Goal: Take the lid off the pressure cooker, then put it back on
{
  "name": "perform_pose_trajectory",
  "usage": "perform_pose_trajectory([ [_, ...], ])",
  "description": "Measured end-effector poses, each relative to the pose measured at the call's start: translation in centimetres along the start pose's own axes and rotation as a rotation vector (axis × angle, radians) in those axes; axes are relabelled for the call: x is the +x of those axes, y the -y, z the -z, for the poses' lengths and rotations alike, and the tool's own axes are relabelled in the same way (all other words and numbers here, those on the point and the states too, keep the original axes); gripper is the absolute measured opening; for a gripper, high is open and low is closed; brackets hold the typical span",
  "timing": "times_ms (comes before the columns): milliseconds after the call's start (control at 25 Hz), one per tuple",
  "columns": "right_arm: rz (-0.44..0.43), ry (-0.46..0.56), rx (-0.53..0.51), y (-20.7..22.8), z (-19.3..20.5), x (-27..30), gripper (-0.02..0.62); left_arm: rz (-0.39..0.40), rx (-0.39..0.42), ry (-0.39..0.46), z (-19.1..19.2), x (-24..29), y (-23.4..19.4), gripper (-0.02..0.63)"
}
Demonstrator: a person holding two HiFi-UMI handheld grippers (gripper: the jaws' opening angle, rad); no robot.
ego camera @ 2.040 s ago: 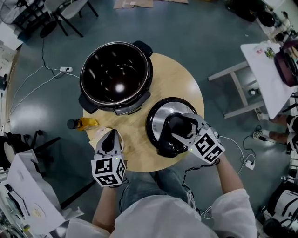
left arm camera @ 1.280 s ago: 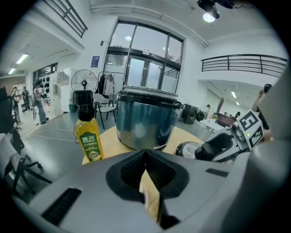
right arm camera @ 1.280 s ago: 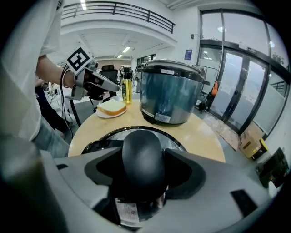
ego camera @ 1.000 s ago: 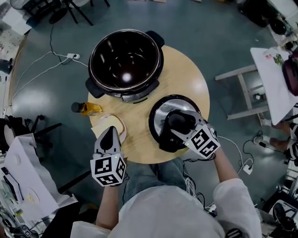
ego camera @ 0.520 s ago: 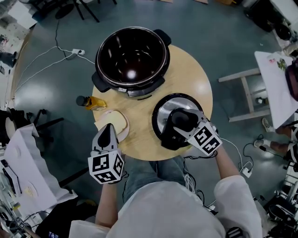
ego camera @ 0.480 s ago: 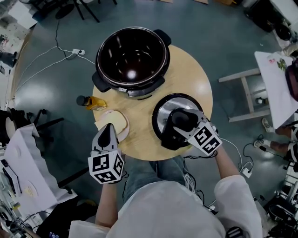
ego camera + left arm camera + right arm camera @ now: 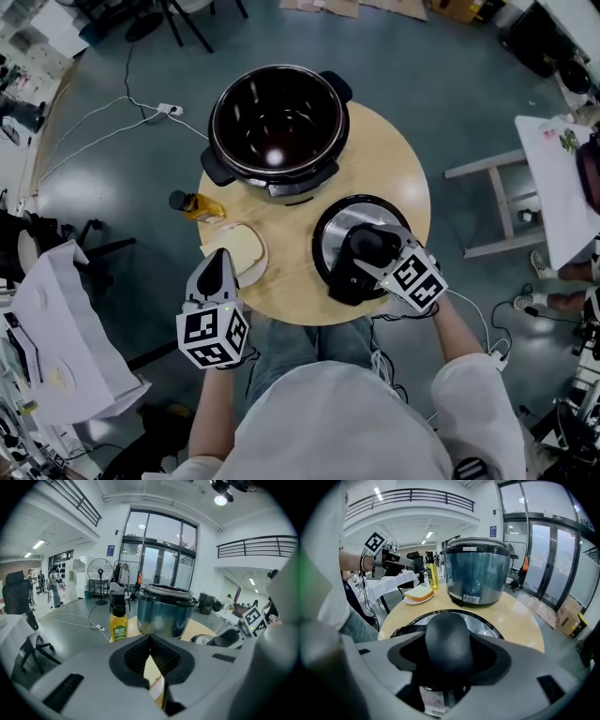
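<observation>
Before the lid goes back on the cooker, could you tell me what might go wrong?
The right gripper clamps the lid only by its rounded handle, so the wide lid might tip when lifted. The lid lies near the table edge; a slip could send it off. The left gripper hangs away from the cooker, which might shift unsteadied.

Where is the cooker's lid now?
Head view: the lid lies on the table's right side, beside the open pot, held by the right gripper.
</observation>
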State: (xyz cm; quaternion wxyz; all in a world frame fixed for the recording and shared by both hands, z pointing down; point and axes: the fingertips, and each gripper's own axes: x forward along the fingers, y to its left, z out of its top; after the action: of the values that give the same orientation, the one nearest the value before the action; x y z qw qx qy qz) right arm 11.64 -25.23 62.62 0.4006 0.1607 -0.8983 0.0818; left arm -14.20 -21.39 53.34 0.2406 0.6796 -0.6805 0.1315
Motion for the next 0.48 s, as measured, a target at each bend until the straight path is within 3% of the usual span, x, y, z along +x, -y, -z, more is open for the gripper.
perform_pose_trajectory([
  [480, -0.008, 0.045, -0.003, -0.6, -1.7, -2.1, 0.282, -0.031, -0.002, 0.042, -1.6, -0.9, -0.3, -0.008],
])
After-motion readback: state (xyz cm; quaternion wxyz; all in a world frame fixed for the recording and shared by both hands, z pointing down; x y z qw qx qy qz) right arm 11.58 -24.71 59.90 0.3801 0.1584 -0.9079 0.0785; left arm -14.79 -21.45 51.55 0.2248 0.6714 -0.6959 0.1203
